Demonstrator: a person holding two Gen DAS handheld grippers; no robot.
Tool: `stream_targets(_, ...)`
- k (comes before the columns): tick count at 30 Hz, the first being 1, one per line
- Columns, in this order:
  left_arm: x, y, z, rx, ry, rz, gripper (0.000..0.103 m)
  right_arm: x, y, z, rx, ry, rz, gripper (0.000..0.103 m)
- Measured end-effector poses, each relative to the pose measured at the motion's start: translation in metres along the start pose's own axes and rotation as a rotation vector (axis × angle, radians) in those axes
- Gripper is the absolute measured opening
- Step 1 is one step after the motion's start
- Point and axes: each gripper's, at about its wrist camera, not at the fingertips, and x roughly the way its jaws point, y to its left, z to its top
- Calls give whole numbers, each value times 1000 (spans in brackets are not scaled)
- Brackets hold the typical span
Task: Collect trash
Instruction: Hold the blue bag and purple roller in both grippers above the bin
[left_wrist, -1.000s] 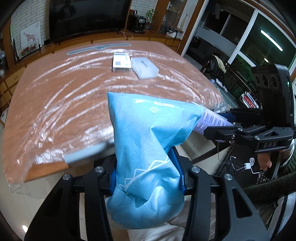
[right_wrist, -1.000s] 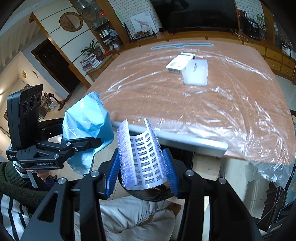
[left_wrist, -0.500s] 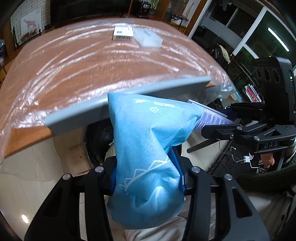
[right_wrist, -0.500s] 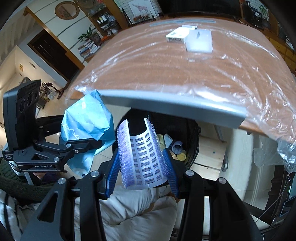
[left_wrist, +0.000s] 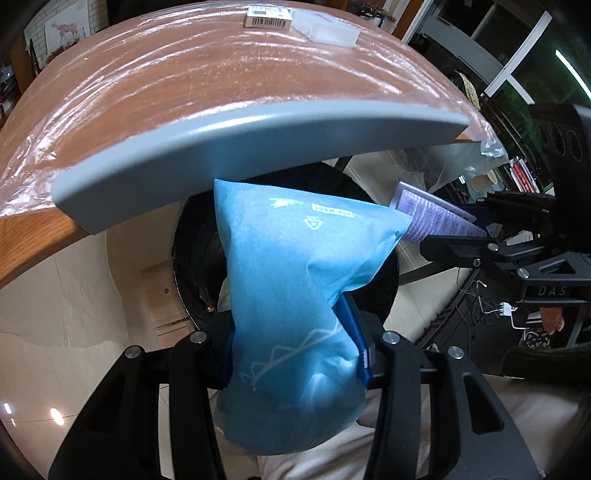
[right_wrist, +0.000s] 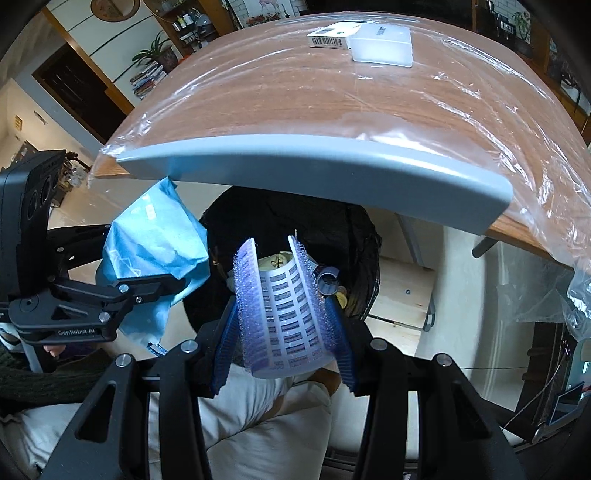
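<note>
A crumpled blue plastic packet (left_wrist: 295, 280) stands up between the pads of my left gripper (left_wrist: 295, 350), which is shut on it. A curled white label sheet (right_wrist: 288, 314) with purple bristly edges is pinched in my right gripper (right_wrist: 284, 343). Both hang below the table's edge, over a black trash bin (right_wrist: 325, 229) that holds some scraps (right_wrist: 328, 280). In the left wrist view the bin (left_wrist: 195, 258) lies behind the packet, with the label sheet (left_wrist: 432, 218) to the right. In the right wrist view the blue packet (right_wrist: 155, 240) and left gripper (right_wrist: 155, 288) are at the left.
The wooden table under plastic film has a grey edge strip (right_wrist: 314, 158) just above the bin. A barcoded white box (right_wrist: 330, 37) and a translucent box (right_wrist: 382, 46) lie at its far side. The person's light trousers (right_wrist: 258, 417) are below the grippers.
Both grippers have sunk from table height to below the table's edge and tipped downward. The black bin has come into view under them. Both grips are unchanged.
</note>
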Motion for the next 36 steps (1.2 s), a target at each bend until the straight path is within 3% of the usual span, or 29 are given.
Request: stream_targets(36, 54, 4, 24, 13, 64, 99, 47, 57, 5, 22, 21, 9, -107, 46)
